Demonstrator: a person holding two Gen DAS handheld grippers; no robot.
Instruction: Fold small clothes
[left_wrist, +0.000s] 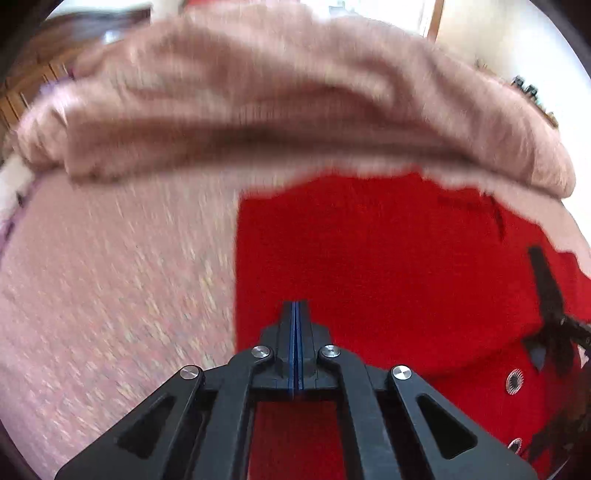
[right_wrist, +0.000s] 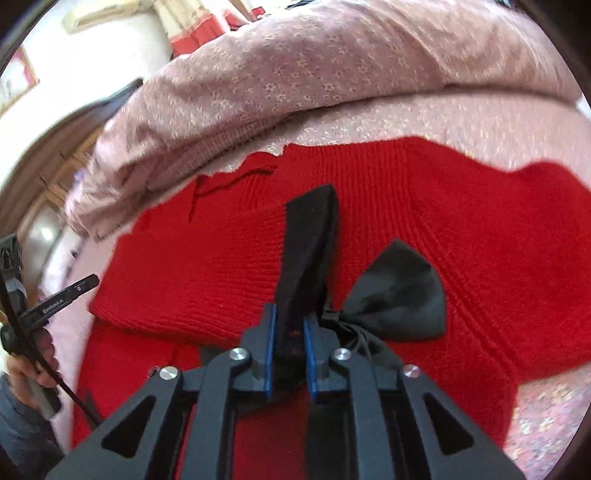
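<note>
A red knit garment (right_wrist: 480, 258) with a black bow (right_wrist: 399, 295) lies spread on a pink floral bedspread (right_wrist: 480, 122). My right gripper (right_wrist: 290, 325) is shut on the bow's black ribbon tail (right_wrist: 310, 236), which rises between its blue pads. In the left wrist view the red garment (left_wrist: 388, 258) fills the right half, its left edge straight against the bedspread (left_wrist: 110, 295). My left gripper (left_wrist: 296, 314) is shut with its jaws pressed together, empty, just above the garment near that edge. The bow (left_wrist: 554, 325) shows at the right, beside metal studs.
A bunched pink quilt (left_wrist: 277, 92) lies along the far side of the garment and also shows in the right wrist view (right_wrist: 295, 74). The person's hand holding the left gripper's handle (right_wrist: 37, 332) is at the left. Wooden furniture (right_wrist: 48, 177) stands beyond the bed.
</note>
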